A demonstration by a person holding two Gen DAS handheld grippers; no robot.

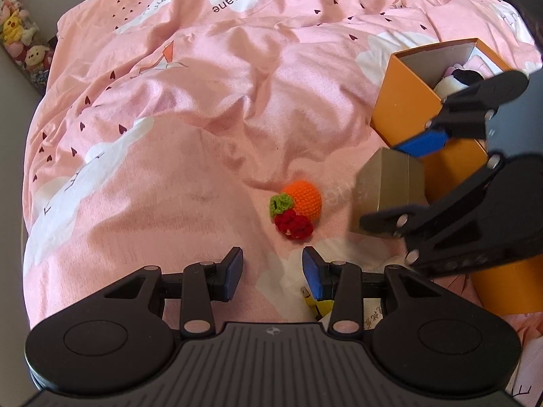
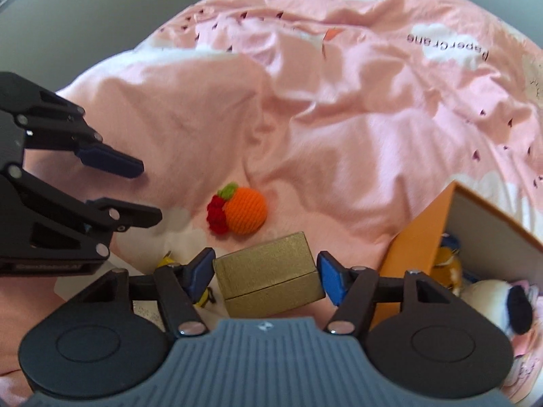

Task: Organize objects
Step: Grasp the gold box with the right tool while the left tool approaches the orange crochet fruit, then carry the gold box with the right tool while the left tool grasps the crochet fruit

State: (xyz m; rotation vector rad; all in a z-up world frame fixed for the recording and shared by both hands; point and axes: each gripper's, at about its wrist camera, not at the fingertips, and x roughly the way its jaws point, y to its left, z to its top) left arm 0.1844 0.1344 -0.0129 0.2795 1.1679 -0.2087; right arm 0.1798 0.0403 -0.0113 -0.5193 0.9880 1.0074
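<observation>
A crocheted orange fruit with green leaf and red berries [image 1: 297,208] lies on the pink bedspread, just ahead of my open, empty left gripper [image 1: 273,273]. It also shows in the right wrist view [image 2: 239,213]. My right gripper [image 2: 266,273] is shut on a small gold box [image 2: 269,279]; its pads touch both sides. In the left wrist view the gold box [image 1: 387,188] is held beside an orange storage box [image 1: 407,101] that holds plush toys. The orange box [image 2: 417,237] stands at the right of the right gripper.
The wrinkled pink bedspread [image 1: 203,118] covers the whole bed. A small yellow toy [image 1: 317,302] and a paper lie under the left gripper. A shelf with plush figures [image 1: 20,40] is at the far left. A black-and-white plush [image 2: 499,300] is in the orange box.
</observation>
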